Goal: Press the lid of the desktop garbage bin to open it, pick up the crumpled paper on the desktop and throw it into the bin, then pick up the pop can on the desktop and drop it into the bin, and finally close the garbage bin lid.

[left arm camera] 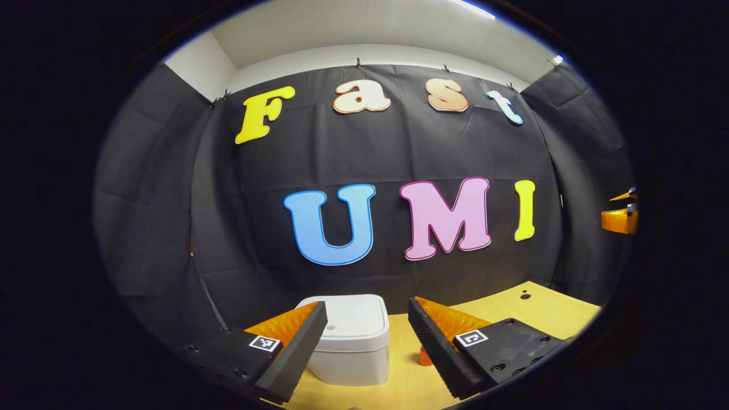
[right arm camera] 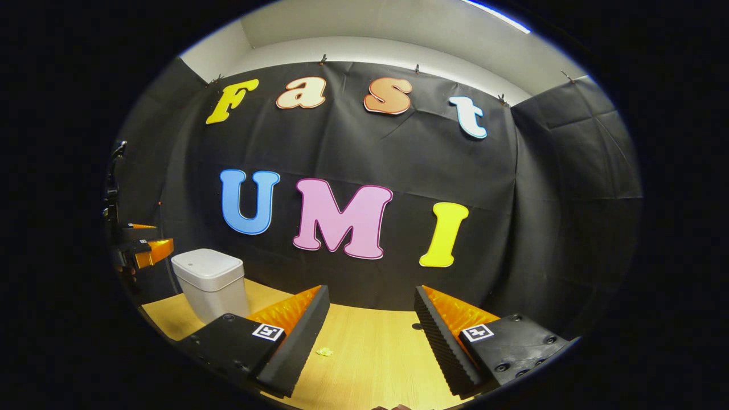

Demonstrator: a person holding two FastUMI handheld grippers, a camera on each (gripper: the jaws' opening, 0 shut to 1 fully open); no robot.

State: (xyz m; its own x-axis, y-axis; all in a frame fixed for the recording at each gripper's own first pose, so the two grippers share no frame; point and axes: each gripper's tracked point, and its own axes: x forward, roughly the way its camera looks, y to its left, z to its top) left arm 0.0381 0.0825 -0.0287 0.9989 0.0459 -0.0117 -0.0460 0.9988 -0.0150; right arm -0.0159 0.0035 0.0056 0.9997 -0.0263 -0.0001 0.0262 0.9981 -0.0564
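The white desktop bin (left arm camera: 350, 341) stands on the wooden table (left arm camera: 512, 310) with its lid (left arm camera: 353, 319) down. My left gripper (left arm camera: 367, 310) is open just in front of it, its fingers framing the lid without touching. A small orange object (left arm camera: 424, 357), perhaps the pop can, peeks out beside the bin, mostly hidden by a finger. In the right gripper view the bin (right arm camera: 211, 282) is at the far left. A small yellow crumpled paper (right arm camera: 324, 352) lies on the table (right arm camera: 376, 353) close to one finger of my open, empty right gripper (right arm camera: 371, 296).
The black cloth wall rises right behind the table. The other gripper shows at the right edge (left arm camera: 621, 219) of the left gripper view, and at the left edge (right arm camera: 142, 250) of the right gripper view, near the bin. Two dark holes (left arm camera: 525, 295) mark the tabletop.
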